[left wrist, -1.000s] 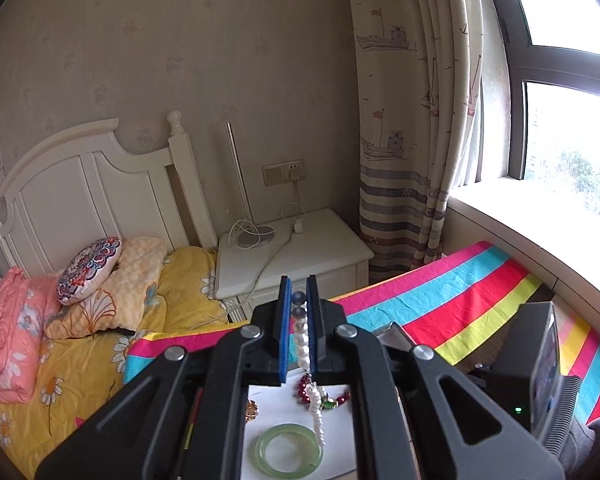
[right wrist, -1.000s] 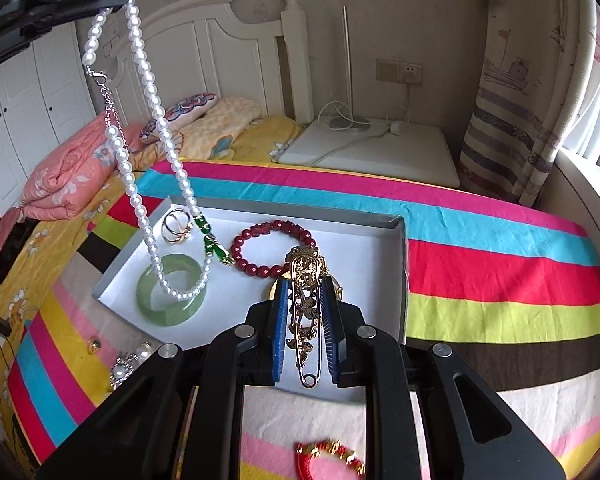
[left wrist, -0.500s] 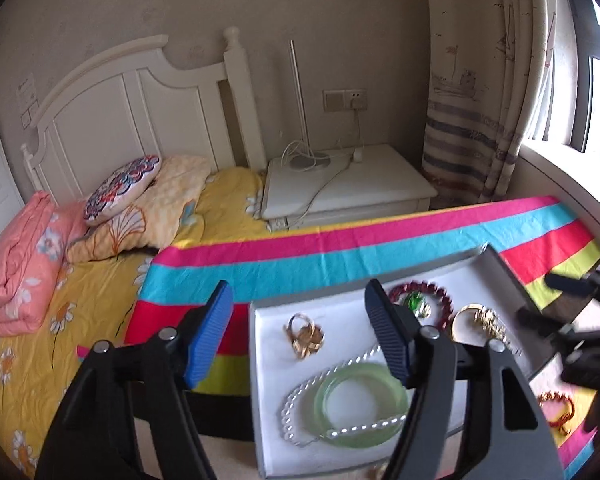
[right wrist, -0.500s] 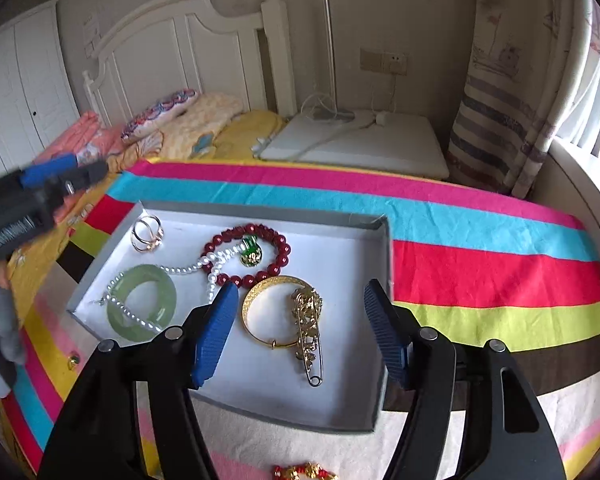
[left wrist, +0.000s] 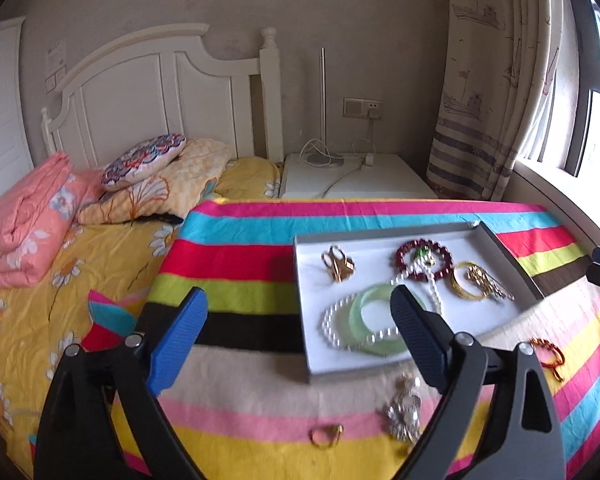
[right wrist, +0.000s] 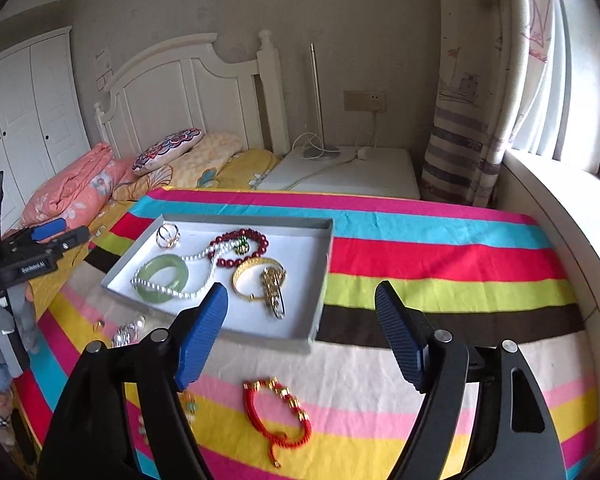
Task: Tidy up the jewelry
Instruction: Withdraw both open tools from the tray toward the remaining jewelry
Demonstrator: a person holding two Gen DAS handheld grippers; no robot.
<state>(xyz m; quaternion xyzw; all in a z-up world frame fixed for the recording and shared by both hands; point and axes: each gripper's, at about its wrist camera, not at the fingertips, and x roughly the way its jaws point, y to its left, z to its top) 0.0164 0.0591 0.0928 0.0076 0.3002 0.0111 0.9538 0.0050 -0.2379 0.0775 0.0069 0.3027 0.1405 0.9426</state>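
A grey tray (right wrist: 318, 304) (left wrist: 304, 344) lies on the striped cloth. In it lie a green bangle (right wrist: 165, 278), a pearl necklace (right wrist: 204, 280) across it, a dark red bead bracelet (right wrist: 260, 236), gold rings (right wrist: 168, 236), a gold bangle (right wrist: 252, 268) and a gold brooch (right wrist: 274, 290). Outside the tray lie a red cord bracelet (right wrist: 280, 416), a silver brooch (left wrist: 404, 412) and a gold ring (left wrist: 326, 436). My left gripper (left wrist: 298, 330) is open and empty, near the tray's left front corner. My right gripper (right wrist: 300, 322) is open and empty, at the tray's near right edge.
The striped cloth (right wrist: 440, 264) covers a table beside a bed with pillows (left wrist: 148, 160) and a folded pink quilt (left wrist: 24, 216). A white nightstand (left wrist: 360, 180) with a lamp stands behind. A curtain (left wrist: 488, 80) and window sill are at the right.
Both grippers opened: the left let the pearl necklace fall into the tray over the green bangle, the right let go of the gold brooch. Both have drawn back from the tray.
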